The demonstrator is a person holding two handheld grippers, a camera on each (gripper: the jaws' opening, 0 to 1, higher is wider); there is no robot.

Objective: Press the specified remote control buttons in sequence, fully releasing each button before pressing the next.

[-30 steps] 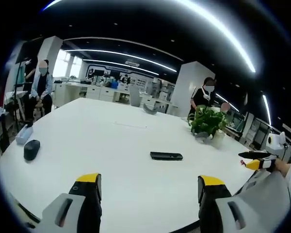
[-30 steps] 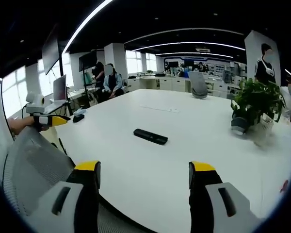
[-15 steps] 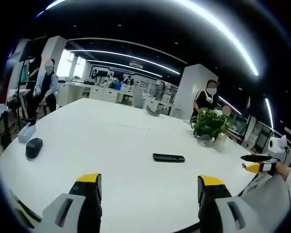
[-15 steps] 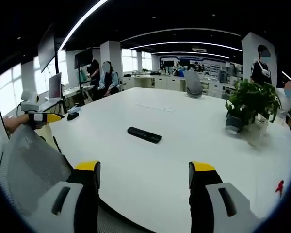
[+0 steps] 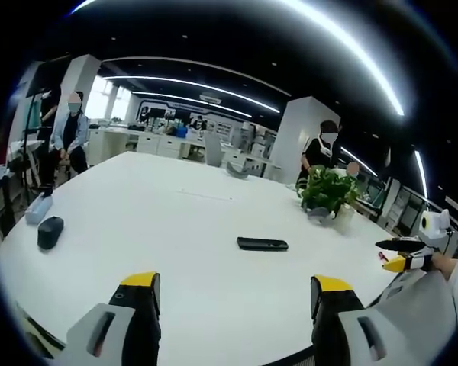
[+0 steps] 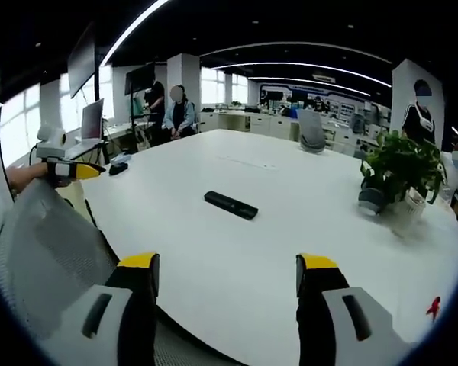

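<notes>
From my seat the counter (image 5: 175, 221) looks like smooth white laminate with a soft sheen, picking up the ceiling lights in both views. The remote (image 5: 262, 244), centre right in the left gripper view, looks like dark matt plastic. My left hand-held gripper (image 5: 235, 293) at the bottom has hard plastic jaws, black with glossy yellow tips and pale grey matt shells; the right hand-held gripper (image 6: 227, 274) looks the same. At lower left in the right gripper view I see a chair back (image 6: 49, 259) of grey woven mesh, rough-looking. The plant (image 6: 401, 164) at the right has shiny green leaves.
</notes>
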